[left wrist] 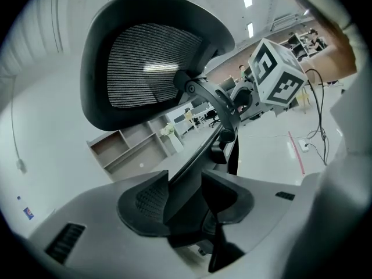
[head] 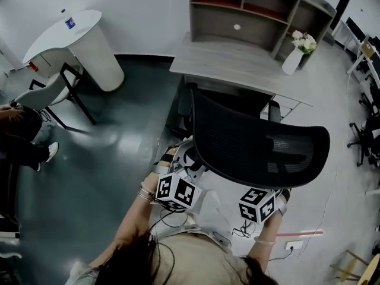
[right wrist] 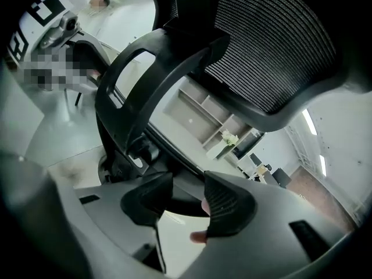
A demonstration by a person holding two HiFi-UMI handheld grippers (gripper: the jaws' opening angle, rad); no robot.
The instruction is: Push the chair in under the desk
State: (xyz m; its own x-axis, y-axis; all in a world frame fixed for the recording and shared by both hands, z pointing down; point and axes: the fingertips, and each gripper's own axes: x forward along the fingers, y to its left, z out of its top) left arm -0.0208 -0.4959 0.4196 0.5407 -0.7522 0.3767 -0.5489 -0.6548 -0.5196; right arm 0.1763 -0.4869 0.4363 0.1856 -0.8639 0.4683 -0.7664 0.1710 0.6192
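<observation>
Chair (head: 261,147) lower centre, facing desk (head: 231,61) above, not yet under | left tongs (left wrist: 180,186) clamped on chair back, to push | right tongs (right wrist: 187,186) parted, straddling it

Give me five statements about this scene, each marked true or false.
1. The chair has a black mesh back. True.
2. The vase stands on the floor. False: the vase stands on the desk.
3. The left gripper and right gripper are behind the chair's back. True.
4. The bottle stands on the desk. False: the bottle stands on the round table.
5. The chair's frame passes between the left gripper's fingers. True.
</observation>
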